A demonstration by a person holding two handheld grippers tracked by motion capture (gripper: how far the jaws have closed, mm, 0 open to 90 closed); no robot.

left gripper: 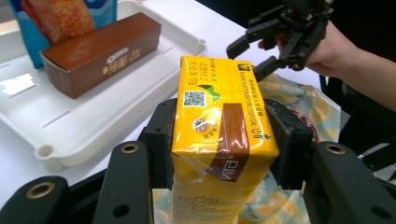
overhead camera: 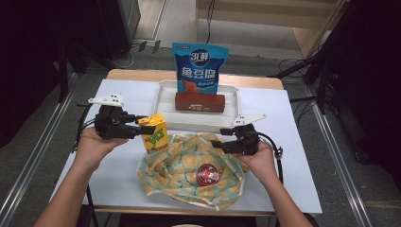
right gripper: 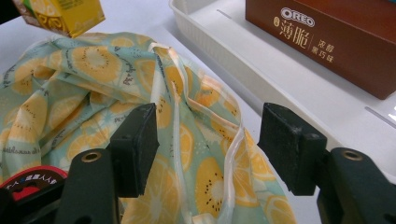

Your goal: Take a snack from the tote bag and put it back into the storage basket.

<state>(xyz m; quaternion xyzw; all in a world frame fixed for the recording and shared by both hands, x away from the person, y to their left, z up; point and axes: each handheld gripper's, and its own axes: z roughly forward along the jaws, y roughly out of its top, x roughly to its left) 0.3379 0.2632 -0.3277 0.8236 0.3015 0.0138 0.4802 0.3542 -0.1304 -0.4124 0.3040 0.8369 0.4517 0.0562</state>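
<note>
My left gripper [overhead camera: 142,128] is shut on a yellow drink carton [overhead camera: 155,134], pads pressing its two sides [left gripper: 219,135], and holds it above the left edge of a fruit-print cloth bag [overhead camera: 189,168]. The carton [right gripper: 65,14] hangs at the top left of the right gripper view. My right gripper [overhead camera: 221,141] stands open over the bag's right edge [right gripper: 182,135], with a raised fold of the bag between its jaws, untouched. It also shows far off, open [left gripper: 252,53]. A round red-and-black lid [overhead camera: 207,174] lies on the bag.
A white tray [overhead camera: 165,94] at the table's back holds a brown Oreo box [overhead camera: 199,101] and an upright blue snack bag [overhead camera: 198,71]. The white table top [overhead camera: 118,161] ends close behind the tray; dark floor and cables lie beyond.
</note>
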